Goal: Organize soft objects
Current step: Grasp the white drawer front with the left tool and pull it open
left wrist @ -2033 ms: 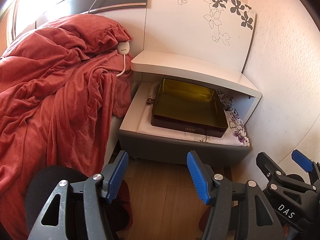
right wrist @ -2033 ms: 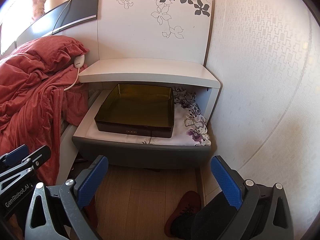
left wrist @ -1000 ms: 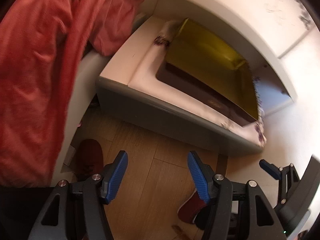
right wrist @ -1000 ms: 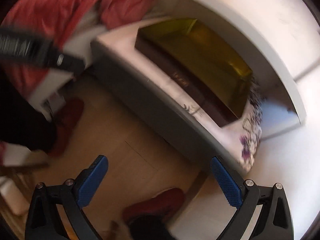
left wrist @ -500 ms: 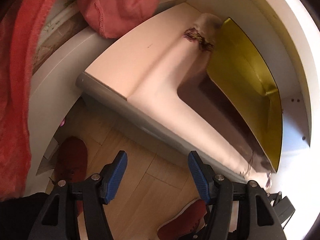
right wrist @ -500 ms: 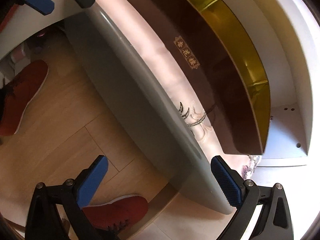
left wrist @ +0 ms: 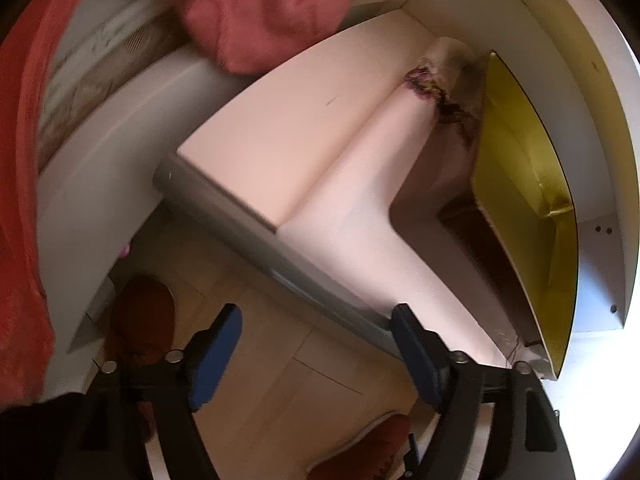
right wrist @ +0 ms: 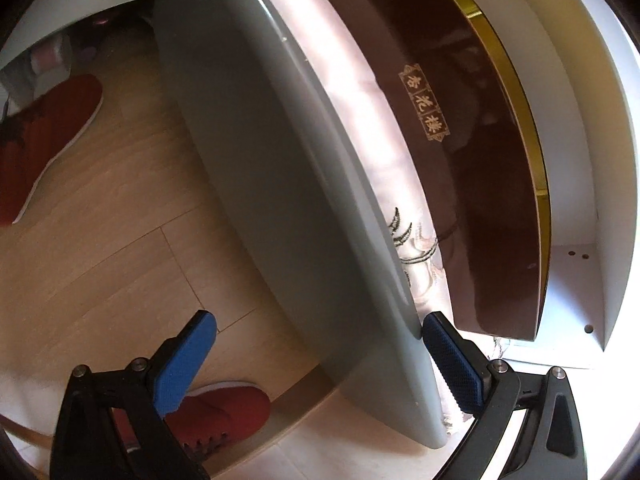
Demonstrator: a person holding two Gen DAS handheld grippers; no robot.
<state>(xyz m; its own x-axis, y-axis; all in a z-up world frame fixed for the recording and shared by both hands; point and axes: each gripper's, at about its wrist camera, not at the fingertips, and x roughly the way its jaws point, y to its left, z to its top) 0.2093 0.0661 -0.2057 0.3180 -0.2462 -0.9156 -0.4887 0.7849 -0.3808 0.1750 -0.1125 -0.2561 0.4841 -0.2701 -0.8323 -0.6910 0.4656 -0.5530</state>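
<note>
Both tools hung over the front edge of the grey-fronted bedside cabinet [right wrist: 280,184], tilted steeply down. Left gripper [left wrist: 316,344]: jaws had just been opening and stood wide, nothing between the blue pads. Right gripper [right wrist: 320,356]: also spread wide, nothing gripped; its right pad lay just beside the cabinet's front edge and the fringe of the cloth, and contact could not be confirmed. The target appeared to be the pale pink folded fabric with embroidered floral ends [left wrist: 360,208], which lay flat on the cabinet top under the dark brown box with gold lining [right wrist: 492,184]. Judgement: the step in hand was the approach to the cloth's front hem. To do it well, each tool should take the hem near one corner, one pad above and one below the overhang, and close only on fabric, not on the cabinet lip. The box weighs the cloth down, so a pull could drag it forward. The fabric looked thin, smooth and slightly glossy, with dark stitched motifs near the right end.
</note>
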